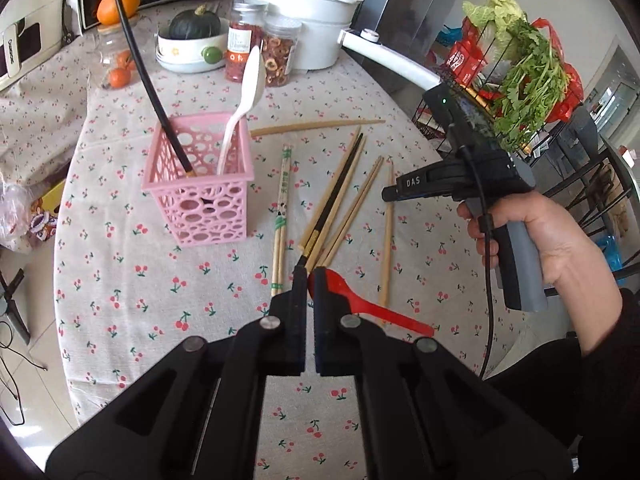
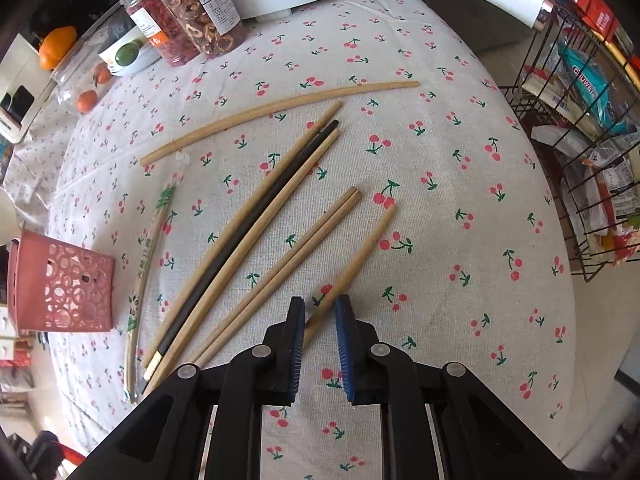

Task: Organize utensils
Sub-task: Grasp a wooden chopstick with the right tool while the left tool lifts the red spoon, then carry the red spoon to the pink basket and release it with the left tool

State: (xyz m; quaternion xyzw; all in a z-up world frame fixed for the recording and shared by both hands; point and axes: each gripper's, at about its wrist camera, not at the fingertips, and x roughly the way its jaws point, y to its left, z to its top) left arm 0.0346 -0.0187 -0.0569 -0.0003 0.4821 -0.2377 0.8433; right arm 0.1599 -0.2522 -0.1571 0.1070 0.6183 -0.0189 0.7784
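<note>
A pink basket (image 1: 200, 184) (image 2: 64, 284) stands on the cherry-print tablecloth (image 1: 160, 280) and holds a white spoon (image 1: 248, 92) and a black chopstick (image 1: 148, 80). My left gripper (image 1: 307, 280) is shut on the bowl end of a red spoon (image 1: 384, 314), whose handle sticks out to the right. Loose wooden chopsticks (image 1: 352, 200) (image 2: 280, 256), with one black chopstick (image 2: 248, 232) among them, lie beside a wrapped pair (image 1: 282, 216) (image 2: 148, 248). My right gripper (image 2: 321, 310) (image 1: 386, 196) points down, closed around a single wooden chopstick (image 2: 360, 252) that crosses slantwise between its pads.
A long bamboo stick (image 2: 272, 114) lies beyond the chopsticks. At the back are jars (image 1: 244, 46), a white pot (image 1: 304, 20), a bowl with a squash (image 1: 192, 40) and oranges. A wire rack (image 2: 580, 160) with greens and packets stands off the right table edge.
</note>
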